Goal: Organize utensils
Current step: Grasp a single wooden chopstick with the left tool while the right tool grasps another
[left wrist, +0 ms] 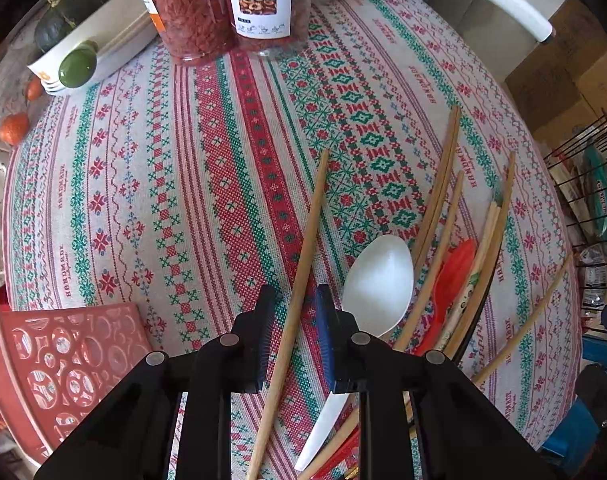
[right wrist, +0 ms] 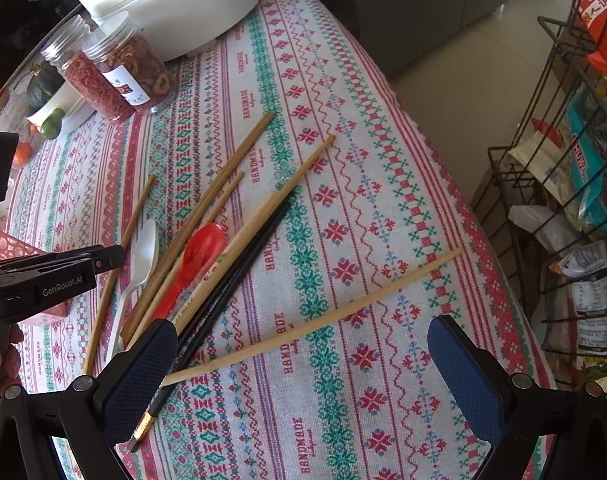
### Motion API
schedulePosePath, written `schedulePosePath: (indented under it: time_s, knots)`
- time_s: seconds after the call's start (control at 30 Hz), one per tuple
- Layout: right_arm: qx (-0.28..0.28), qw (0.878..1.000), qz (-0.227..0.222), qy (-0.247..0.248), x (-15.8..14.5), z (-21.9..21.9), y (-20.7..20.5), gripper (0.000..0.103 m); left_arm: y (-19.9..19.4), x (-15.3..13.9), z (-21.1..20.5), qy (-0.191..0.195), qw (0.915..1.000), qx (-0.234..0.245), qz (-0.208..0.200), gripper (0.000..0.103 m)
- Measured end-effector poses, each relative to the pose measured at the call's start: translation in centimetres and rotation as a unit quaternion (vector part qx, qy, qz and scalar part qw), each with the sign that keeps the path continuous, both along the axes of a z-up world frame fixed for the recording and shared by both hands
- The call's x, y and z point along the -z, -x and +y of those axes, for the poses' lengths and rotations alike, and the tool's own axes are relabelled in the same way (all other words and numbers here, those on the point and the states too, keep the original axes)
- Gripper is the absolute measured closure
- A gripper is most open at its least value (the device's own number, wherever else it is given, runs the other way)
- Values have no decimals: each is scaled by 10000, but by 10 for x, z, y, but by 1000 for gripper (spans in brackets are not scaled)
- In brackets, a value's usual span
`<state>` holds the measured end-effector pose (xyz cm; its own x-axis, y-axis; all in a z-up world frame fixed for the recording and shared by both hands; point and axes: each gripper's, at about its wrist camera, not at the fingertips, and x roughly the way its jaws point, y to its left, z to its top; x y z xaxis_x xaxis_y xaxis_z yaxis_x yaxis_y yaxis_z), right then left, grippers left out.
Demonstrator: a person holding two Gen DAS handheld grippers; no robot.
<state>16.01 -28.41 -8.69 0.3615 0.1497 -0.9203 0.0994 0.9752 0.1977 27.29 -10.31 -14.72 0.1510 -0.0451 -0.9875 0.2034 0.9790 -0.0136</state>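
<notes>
Patterned cloth-covered surface [right wrist: 383, 208] bearing a loose pile of utensils. Pink perforated basket [left wrist: 63, 352] at the left edge. Left gripper [left wrist: 293, 312]: jaws partly open, straddling a single wooden chopstick [left wrist: 303, 264], contact not discernible. Right gripper [right wrist: 303, 360]: jaws wide open, empty, above a lone pale chopstick [right wrist: 323, 320]. White spoon [left wrist: 377, 276] and red spoon [right wrist: 199, 248] lie among the pile.

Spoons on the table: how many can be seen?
2. The white spoon lies left of the chopstick pile; the red spoon lies within it, partly covered. Others may be hidden underneath.
</notes>
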Motion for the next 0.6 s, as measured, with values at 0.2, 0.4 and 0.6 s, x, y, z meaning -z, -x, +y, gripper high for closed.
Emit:
schedulePosePath:
  time_s: [0.2, 0.4, 0.6]
  knots:
    - [2, 9999, 117, 26, 7, 0, -1, 0, 7, 0, -3, 44, 9999, 45, -115, 96]
    - [273, 9972, 598, -361, 33, -6, -10, 9, 50, -29, 8, 393, 9977, 211, -504, 96]
    - [654, 9934, 882, -330, 56, -9, -20, 21, 91, -62, 35, 821, 9923, 279, -884, 96]
